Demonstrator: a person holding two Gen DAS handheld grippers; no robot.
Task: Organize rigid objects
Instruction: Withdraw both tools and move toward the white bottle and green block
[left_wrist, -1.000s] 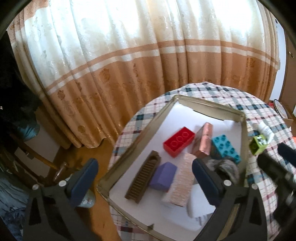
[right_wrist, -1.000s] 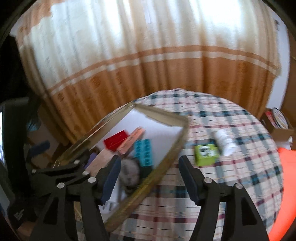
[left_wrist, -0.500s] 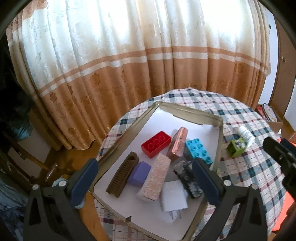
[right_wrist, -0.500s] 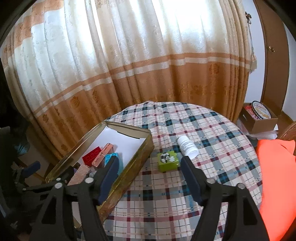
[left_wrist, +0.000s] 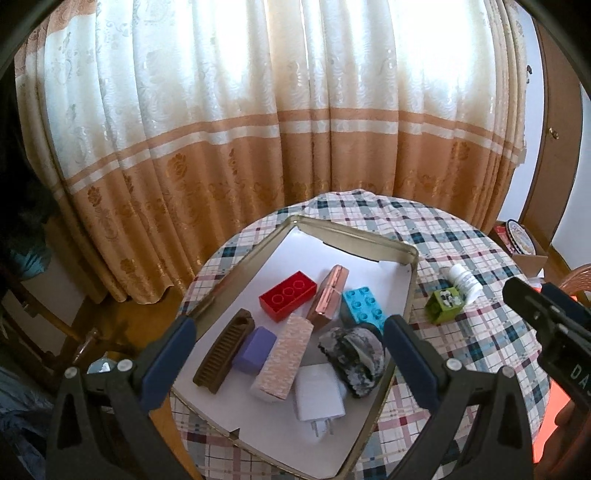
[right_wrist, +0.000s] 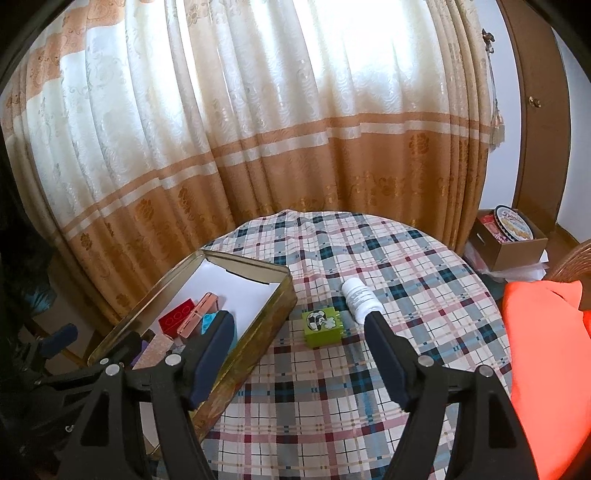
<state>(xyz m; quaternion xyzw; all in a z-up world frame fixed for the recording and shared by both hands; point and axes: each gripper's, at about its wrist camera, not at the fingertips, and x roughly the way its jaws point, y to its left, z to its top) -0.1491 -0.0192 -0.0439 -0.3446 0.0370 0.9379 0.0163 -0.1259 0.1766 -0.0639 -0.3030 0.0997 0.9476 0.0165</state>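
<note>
Both grippers have drawn back and risen from the tin (left_wrist: 413, 254) over the past second. The left gripper (left_wrist: 286, 345), jaws wide, now takes in the whole tray, including a white charger (left_wrist: 318, 392) that was partly hidden a second ago. The right gripper (right_wrist: 299, 349), also wide, has swung from the tin's edge toward the green box (right_wrist: 322, 326) and white bottle (right_wrist: 360, 300). Nothing on the table itself appears to have shifted.

Daylight glows through a cream and tan floor-length pleated curtain (right_wrist: 280, 140) behind the round worktop under a plaid cloth (right_wrist: 406, 280). A brown wooden cabinet door (right_wrist: 532, 110) stands at the right, with an open cardboard box (right_wrist: 513, 247) on the floor below it.
</note>
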